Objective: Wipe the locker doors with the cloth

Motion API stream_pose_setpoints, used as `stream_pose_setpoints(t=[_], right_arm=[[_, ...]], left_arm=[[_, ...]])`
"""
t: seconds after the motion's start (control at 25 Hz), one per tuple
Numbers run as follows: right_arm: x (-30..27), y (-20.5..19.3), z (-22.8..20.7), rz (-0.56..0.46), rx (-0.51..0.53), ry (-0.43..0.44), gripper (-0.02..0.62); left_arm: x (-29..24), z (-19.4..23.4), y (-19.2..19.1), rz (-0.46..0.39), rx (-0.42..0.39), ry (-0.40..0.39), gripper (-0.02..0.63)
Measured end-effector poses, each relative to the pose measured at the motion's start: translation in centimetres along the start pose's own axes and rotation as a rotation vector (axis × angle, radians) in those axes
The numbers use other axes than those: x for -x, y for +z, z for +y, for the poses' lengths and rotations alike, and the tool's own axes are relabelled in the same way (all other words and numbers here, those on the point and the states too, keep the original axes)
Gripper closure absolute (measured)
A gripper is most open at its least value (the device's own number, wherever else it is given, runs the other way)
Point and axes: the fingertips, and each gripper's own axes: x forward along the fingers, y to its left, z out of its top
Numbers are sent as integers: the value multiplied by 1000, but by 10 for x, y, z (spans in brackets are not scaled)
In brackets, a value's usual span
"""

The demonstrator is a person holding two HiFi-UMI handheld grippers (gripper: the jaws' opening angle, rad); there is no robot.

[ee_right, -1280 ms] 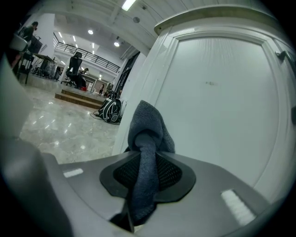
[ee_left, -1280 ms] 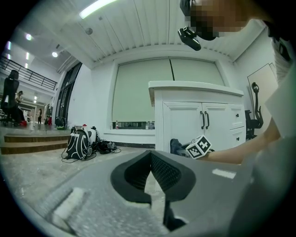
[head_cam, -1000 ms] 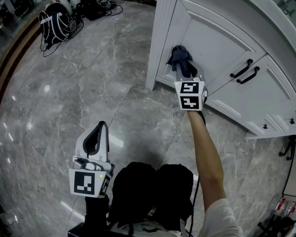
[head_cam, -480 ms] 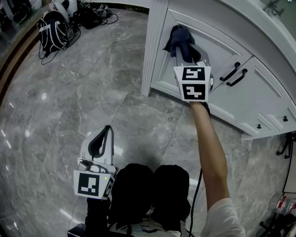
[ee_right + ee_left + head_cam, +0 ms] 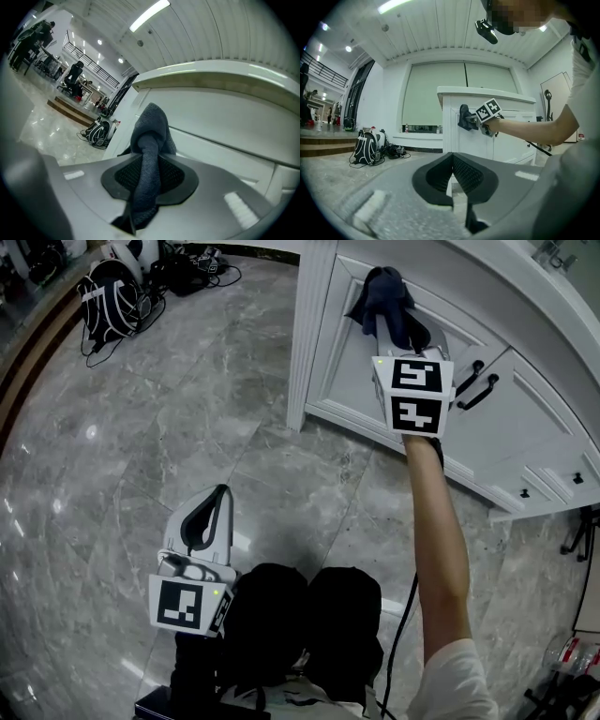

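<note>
Against the locker door [image 5: 459, 329], near its upper left corner, my right gripper [image 5: 392, 322] clamps the dark cloth [image 5: 382, 292]; my left gripper [image 5: 217, 498] hangs pinched together, empty, well apart from that door.

The right arm [image 5: 436, 521] is outstretched with the right hand-held gripper [image 5: 390, 331] clamped on the cloth [image 5: 384, 292] at the locker door [image 5: 342, 371], and the left hand-held gripper [image 5: 212, 512] is closed and empty well back from it.

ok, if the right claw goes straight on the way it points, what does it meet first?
The white locker door: the right claw, shut on the cloth, points at its panel, with the cloth bunched ahead. Whether the cloth already touches the door is unclear.
</note>
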Motion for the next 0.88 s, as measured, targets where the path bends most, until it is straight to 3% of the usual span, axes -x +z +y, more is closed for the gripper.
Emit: stream_pose_setpoints(t=[0.52, 0.88], right_arm=[[27, -27, -41, -9, -37, -109, 509], [26, -70, -24, 36, -70, -100, 509]], left_arm=[[4, -6, -5, 9, 2, -2, 604], [3, -8, -10, 27, -4, -8, 604]])
